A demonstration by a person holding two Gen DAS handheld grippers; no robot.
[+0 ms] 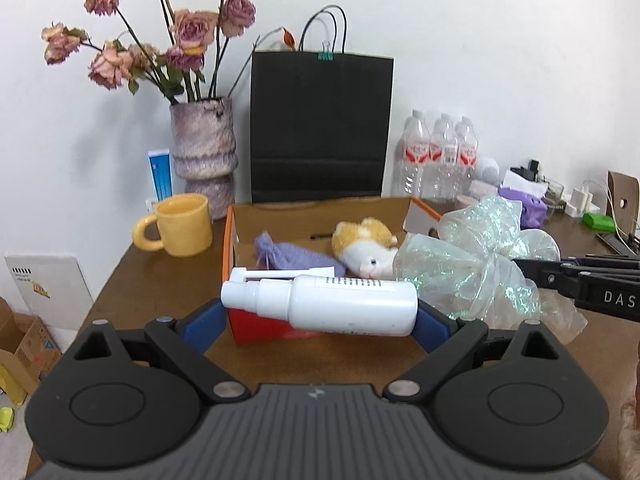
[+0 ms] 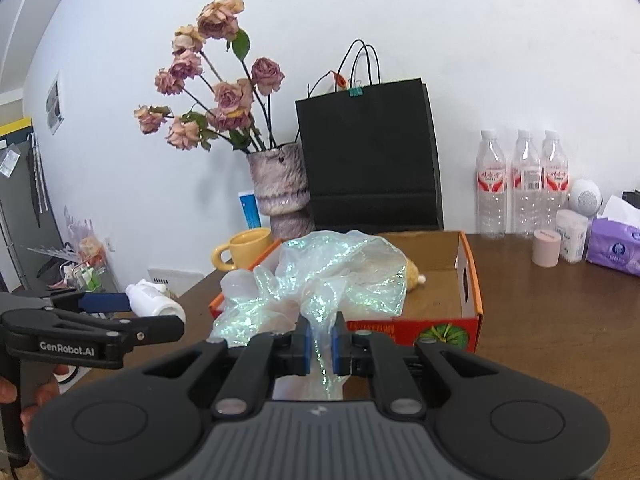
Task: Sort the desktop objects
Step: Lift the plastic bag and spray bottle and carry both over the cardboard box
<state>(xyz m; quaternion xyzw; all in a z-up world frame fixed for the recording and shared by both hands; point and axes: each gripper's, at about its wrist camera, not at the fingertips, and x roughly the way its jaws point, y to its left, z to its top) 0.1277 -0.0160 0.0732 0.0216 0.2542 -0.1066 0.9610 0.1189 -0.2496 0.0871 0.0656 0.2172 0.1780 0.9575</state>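
Lying crosswise between the blue pads of the left gripper, a white spray bottle is clamped end to end, held just above the near wall of the cardboard box. The right gripper is pinched tight on a crumpled sheet of shiny plastic wrap, which billows over the box's near side and covers most of a stuffed toy lying inside beside a purple pouch. Behind the box stand a yellow mug, a vase of dried roses, a black paper bag and three water bottles; the right gripper's own body is cut off at the left view's edge.
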